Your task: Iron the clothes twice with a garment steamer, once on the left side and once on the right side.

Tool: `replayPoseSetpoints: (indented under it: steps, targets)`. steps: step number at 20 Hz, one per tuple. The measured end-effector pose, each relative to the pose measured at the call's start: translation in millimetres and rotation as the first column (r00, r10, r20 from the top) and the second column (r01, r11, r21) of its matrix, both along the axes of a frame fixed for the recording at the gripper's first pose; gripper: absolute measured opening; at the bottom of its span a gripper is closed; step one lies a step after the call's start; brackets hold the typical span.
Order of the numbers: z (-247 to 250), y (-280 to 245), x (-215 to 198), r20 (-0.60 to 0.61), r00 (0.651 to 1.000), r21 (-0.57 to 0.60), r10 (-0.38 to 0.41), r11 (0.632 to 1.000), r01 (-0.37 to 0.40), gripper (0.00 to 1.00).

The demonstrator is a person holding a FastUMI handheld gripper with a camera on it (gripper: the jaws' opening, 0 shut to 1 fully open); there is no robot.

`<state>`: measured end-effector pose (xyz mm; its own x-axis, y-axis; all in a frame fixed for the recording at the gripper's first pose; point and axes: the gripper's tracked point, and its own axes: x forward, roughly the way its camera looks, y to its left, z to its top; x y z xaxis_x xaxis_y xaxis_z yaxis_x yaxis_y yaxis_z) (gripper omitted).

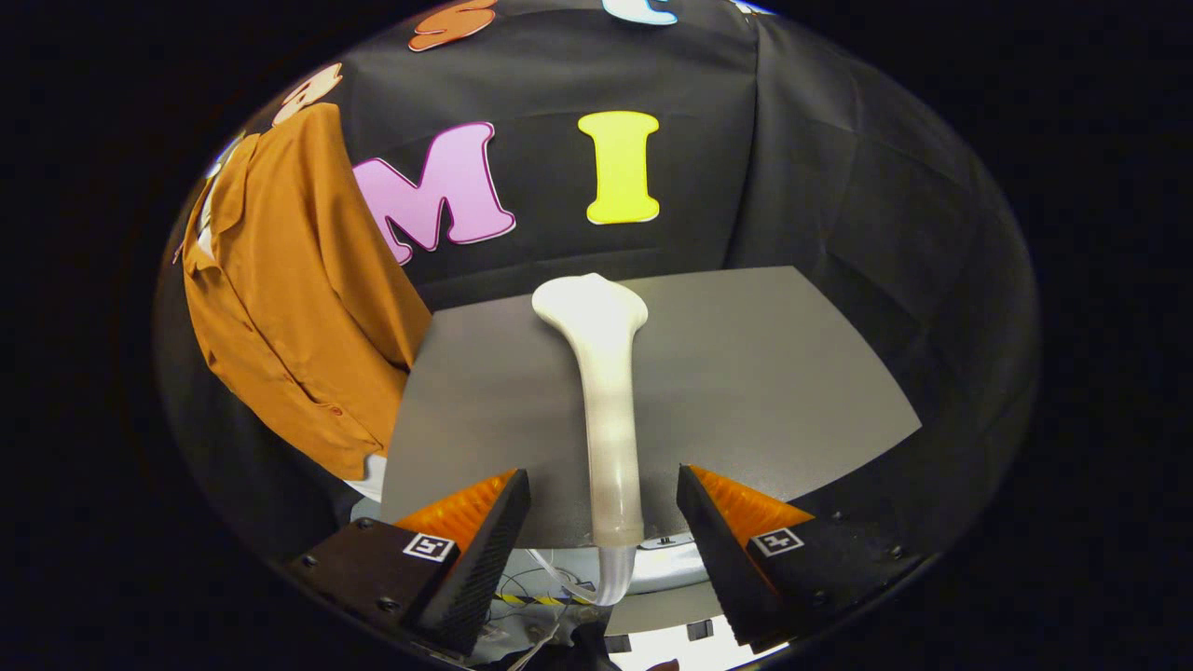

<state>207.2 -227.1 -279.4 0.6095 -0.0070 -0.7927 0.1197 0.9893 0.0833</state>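
Note:
A white garment steamer (606, 382) lies on the grey table (764, 373), its wide head pointing away from me and its handle running back between my fingers. My gripper (604, 494) is open, one finger on each side of the handle with a gap to it on both sides. An orange-brown shirt (289, 308) hangs on the booth wall to the left, beyond the table's left edge, its lower hem level with my left finger.
A clear hose (610, 578) leaves the steamer's handle end and drops past the table's near edge. Cables and a white base (671, 564) lie below the table there. The table's right half is bare grey surface.

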Motion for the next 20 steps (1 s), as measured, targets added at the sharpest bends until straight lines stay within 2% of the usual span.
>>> replayPoseSetpoints:
  steps: [2, 5, 7, 8, 9, 11, 15, 20]
  targets:
    - [-18, -1, 2, -0.039, 0.999, 0.014, 0.014, 1.000, -0.013, 0.89]
    - [-36, 0, 4, -0.075, 0.996, 0.028, 0.040, 0.999, -0.038, 0.64]
    - [-32, -2, 10, -0.037, 0.997, 0.025, 0.068, 0.997, -0.067, 0.40]
    - [-29, -3, 14, 0.004, 0.997, 0.025, 0.078, 0.997, -0.078, 0.40]
    - [-32, -2, 16, 0.026, 0.996, 0.034, 0.089, 0.995, -0.090, 0.34]
    - [-27, -4, 15, 0.065, 0.996, 0.057, 0.054, 0.997, -0.057, 0.22]
    - [6, -13, 13, 0.184, 0.983, 0.028, -0.018, 1.000, 0.013, 0.22]
    - [76, 15, -15, 0.355, 0.935, -0.014, -0.017, 1.000, 0.023, 0.21]
